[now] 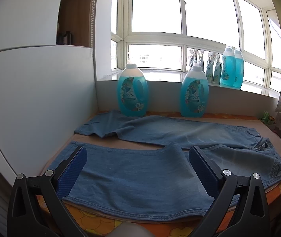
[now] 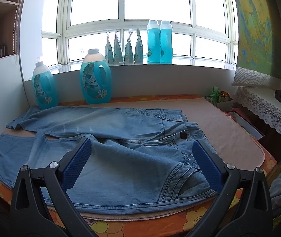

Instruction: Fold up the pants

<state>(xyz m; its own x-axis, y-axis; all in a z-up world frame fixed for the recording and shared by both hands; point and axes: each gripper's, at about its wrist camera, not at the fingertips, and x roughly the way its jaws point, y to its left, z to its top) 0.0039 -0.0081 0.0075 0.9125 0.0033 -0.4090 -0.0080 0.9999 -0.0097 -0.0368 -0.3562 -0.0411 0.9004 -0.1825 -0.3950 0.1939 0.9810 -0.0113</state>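
Left gripper (image 1: 136, 154) held spread above the near leg hem, nothing pinched | right gripper (image 2: 141, 148) spread likewise over the waist end | jeans (image 1: 160, 132) laid flat on the beige mat (image 2: 229, 134), legs parted | detergent bottles (image 1: 132, 90) stood behind

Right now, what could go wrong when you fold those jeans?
The far leg lies right against the two blue detergent bottles; lifting it might tip one over. The near leg hangs at the table's front edge, so a tug could slide the jeans off. Both the left gripper and right gripper are open, so a shallow pinch might catch only one layer.
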